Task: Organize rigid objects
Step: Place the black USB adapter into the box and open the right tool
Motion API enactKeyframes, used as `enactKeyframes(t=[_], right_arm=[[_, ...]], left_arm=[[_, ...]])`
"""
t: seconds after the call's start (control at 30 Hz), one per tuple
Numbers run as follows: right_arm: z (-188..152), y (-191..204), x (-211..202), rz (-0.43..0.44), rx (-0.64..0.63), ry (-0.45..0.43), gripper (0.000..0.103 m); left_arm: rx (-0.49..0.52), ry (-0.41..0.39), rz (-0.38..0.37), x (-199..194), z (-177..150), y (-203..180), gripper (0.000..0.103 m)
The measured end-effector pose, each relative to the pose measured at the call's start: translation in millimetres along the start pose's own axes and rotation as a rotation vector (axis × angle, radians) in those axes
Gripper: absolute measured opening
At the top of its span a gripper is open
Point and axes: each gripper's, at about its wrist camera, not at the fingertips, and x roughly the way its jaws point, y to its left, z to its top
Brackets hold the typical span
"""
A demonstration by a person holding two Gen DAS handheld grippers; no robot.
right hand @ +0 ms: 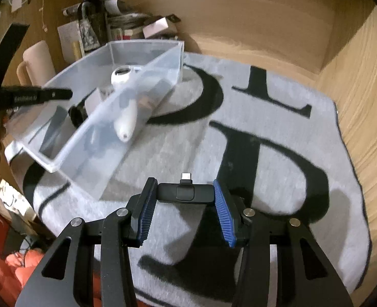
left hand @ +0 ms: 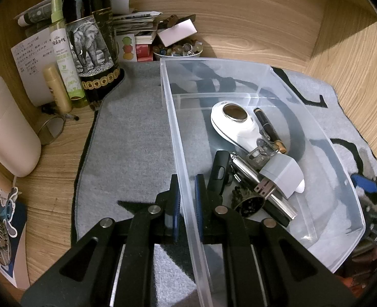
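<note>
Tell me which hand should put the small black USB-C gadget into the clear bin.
Right. The right gripper already brackets the black USB-C gadget on the grey mat, pads at both its ends. The left gripper is clamped on the clear bin wall, steadying it.

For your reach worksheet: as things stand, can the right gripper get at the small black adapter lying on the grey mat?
Probably yes. The black adapter already lies between the right gripper's blue pads, its ends at or near them. Nothing stands in between; the clear bin sits off to the left.
</note>
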Motion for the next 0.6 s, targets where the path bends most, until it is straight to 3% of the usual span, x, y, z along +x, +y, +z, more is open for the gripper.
enactKeyframes(t=[0.6], right_arm=[[79, 21, -13, 0.075, -0.049, -0.187, 0.042]], left_arm=[[0.002, -0.001, -0.006, -1, 0, 1, 0.011]])
